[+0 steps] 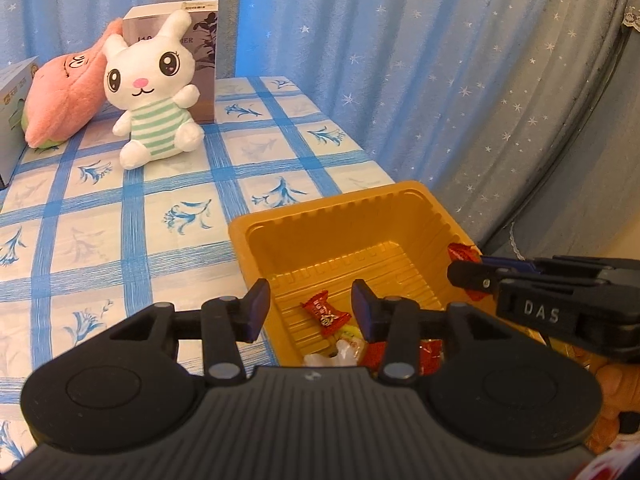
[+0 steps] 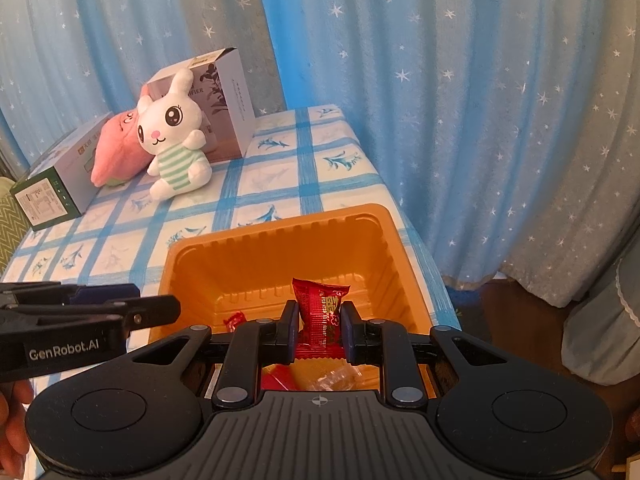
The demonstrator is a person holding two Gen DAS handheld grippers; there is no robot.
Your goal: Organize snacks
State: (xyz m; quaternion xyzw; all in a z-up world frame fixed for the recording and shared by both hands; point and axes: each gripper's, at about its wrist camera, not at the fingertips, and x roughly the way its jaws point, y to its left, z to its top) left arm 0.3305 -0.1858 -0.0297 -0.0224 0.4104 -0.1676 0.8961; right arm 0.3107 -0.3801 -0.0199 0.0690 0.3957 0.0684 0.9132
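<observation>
My right gripper [image 2: 318,326] clamps a glossy red snack packet [image 2: 320,306] over the orange tray [image 2: 276,236] at the table's near right corner. My left gripper [image 1: 311,310] hangs partly open and empty above a twisted red candy [image 1: 326,314].

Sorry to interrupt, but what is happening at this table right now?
A person is sorting snacks into an orange plastic tray. The right hand-held gripper is shut on a red snack packet over the tray. The left hand-held gripper is open and empty above several wrapped candies already inside.
</observation>
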